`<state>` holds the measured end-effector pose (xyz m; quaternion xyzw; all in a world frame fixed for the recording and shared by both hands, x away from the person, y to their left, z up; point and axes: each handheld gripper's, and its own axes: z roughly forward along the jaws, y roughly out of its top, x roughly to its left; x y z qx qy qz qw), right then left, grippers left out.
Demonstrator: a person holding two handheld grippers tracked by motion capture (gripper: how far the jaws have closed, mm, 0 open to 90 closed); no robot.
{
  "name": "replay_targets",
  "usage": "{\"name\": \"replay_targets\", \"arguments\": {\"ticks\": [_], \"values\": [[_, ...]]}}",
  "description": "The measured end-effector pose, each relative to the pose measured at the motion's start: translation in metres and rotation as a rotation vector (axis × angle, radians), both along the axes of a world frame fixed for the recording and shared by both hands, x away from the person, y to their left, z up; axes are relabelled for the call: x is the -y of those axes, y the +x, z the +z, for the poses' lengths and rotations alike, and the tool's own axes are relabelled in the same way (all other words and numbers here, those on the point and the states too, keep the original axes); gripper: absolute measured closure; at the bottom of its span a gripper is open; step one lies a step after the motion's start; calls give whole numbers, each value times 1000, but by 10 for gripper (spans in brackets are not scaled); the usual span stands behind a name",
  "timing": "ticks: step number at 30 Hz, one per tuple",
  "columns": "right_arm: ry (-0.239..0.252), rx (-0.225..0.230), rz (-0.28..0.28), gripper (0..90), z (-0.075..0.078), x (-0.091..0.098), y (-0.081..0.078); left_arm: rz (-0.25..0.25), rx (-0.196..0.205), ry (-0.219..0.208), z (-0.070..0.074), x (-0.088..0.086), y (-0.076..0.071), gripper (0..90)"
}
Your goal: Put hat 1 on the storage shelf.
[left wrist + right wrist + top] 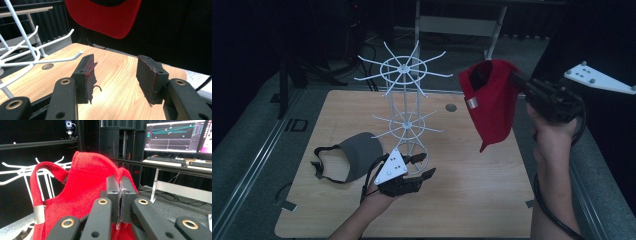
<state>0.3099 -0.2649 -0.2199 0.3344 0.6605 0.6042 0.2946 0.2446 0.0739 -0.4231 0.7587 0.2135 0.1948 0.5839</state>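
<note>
A red cap (492,100) hangs in the air to the right of the white hook rack (404,95), brim pointing down. My right gripper (515,79) is shut on its fabric near the crown; in the right gripper view the jaws (121,191) pinch the red knit cloth (82,195), with the cap's strap and metal buckle at the left. My left gripper (427,165) rests low over the table by the rack's base, open with nothing between its pads (116,66). The red brim (105,17) hangs above it. A grey cap (357,155) lies on the table left of the rack.
The rack's white arms (25,52) reach out close to the left gripper's left side and stand beyond the red cap (22,170). The wooden table (472,200) has a round hole (451,107) near its far edge. A desk with monitors (175,135) stands behind.
</note>
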Motion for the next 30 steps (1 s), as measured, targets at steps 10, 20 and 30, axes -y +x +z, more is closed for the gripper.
{"name": "replay_targets", "arguments": {"ticks": [10,20,30], "values": [[-18,-24,29,882,1,-25,15,11,1,-5,-2,-5,-1,497],[-59,-23,72,882,-17,-32,16,15,-1,-12,-5,-8,-2,497],[-94,-38,116,881,-35,-32,13,23,-4,-11,-8,-9,-2,497]]}}
